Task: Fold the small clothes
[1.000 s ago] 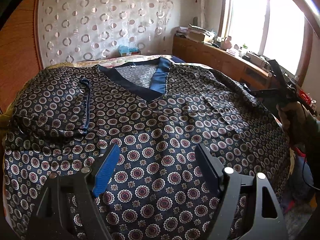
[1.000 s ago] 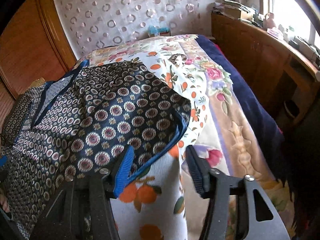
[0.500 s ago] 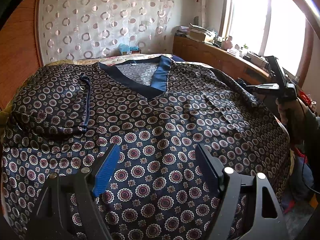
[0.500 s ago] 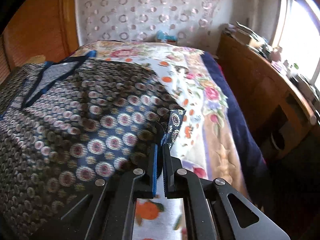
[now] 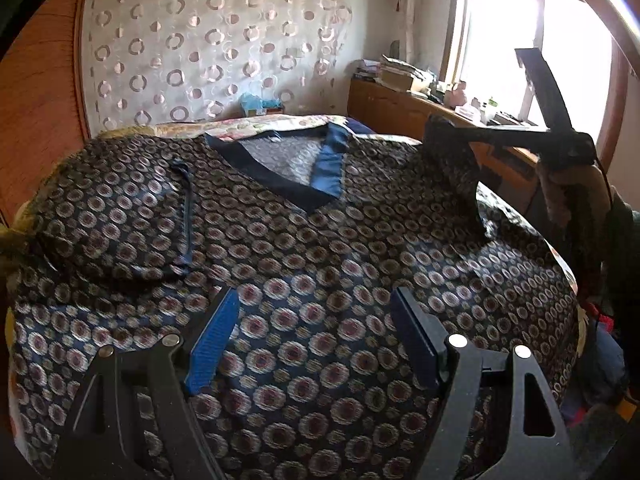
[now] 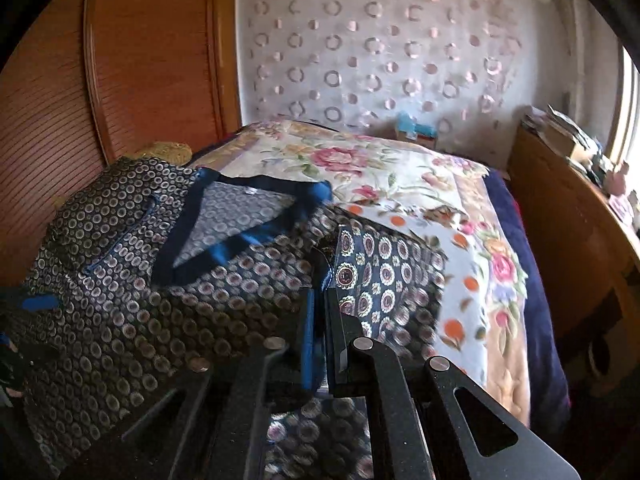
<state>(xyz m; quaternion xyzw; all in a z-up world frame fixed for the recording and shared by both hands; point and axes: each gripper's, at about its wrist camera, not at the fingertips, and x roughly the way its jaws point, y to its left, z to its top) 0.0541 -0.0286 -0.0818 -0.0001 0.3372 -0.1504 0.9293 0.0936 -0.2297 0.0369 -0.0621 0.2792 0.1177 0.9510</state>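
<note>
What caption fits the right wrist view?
Right hand-held gripper pinches the patterned shirt's sleeve, lifted above the floral bedspread.

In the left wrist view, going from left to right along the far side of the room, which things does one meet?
Wooden door → curtain with circles → blue box → wooden cabinet → window.

Blk claws (image 5: 316, 344), blue pads (image 5: 212, 344), silver screws.

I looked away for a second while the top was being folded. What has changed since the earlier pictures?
The right gripper closed on the sleeve of the patterned top and lifted it off the floral bedspread, swinging it in over the top. The left gripper stayed open above the top's lower part, holding nothing.
</note>
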